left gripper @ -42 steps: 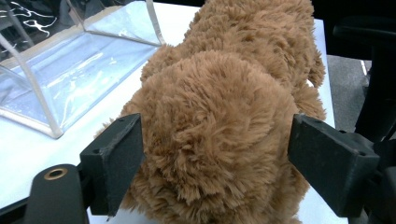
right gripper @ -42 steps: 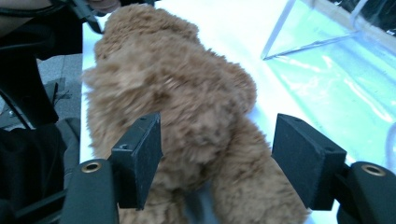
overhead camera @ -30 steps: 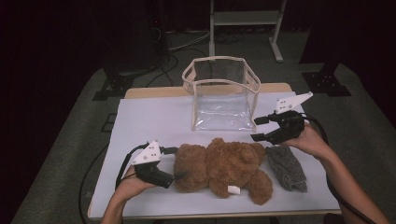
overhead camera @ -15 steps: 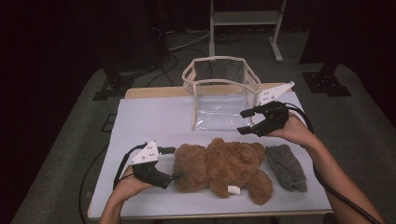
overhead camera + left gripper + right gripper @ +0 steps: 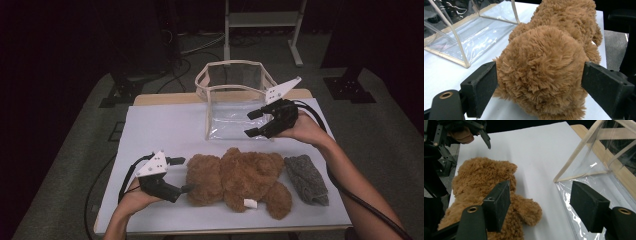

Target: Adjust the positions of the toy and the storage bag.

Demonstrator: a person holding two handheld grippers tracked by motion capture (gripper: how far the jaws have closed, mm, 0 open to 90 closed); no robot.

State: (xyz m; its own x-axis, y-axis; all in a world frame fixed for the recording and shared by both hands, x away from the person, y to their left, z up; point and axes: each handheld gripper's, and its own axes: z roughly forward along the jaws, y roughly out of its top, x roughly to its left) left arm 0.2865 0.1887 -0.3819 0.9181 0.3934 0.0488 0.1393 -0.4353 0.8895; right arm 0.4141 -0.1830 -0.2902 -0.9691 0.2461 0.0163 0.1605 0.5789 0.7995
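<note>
The left gripper (image 5: 178, 175) sat low in the lower left of the high view, level with the table, its jaws set wide on either side of the teddy bear's (image 5: 239, 179) head. In the left gripper view (image 5: 537, 82) the two black pads (image 5: 482, 86) stood just at the fur on both flanks of the head; the jaws had just been opening, and I could not tell whether the pads pressed on the plush at all.

The right gripper (image 5: 256, 123) hung above the table right of centre in the high view, tilted down and toward the left of the frame, its jaws apart and easing a little closer with nothing between them. In the right gripper view (image 5: 541, 205) bare table showed between the pads, the bear (image 5: 476, 195) under the left pad and the clear bag (image 5: 599, 170) under the right one.

The brown bear lay flat across the lower middle of the high view, head toward the left gripper, a white tag at its lower edge. A grey cloth (image 5: 306, 179) lay just beside the bear's feet at the lower right. The clear bag (image 5: 235, 105), cream-trimmed and open at the top, stood upright at the upper middle of the white table (image 5: 155, 130), near the right gripper's tips. A cable (image 5: 357, 200) trailed along the right forearm.
</note>
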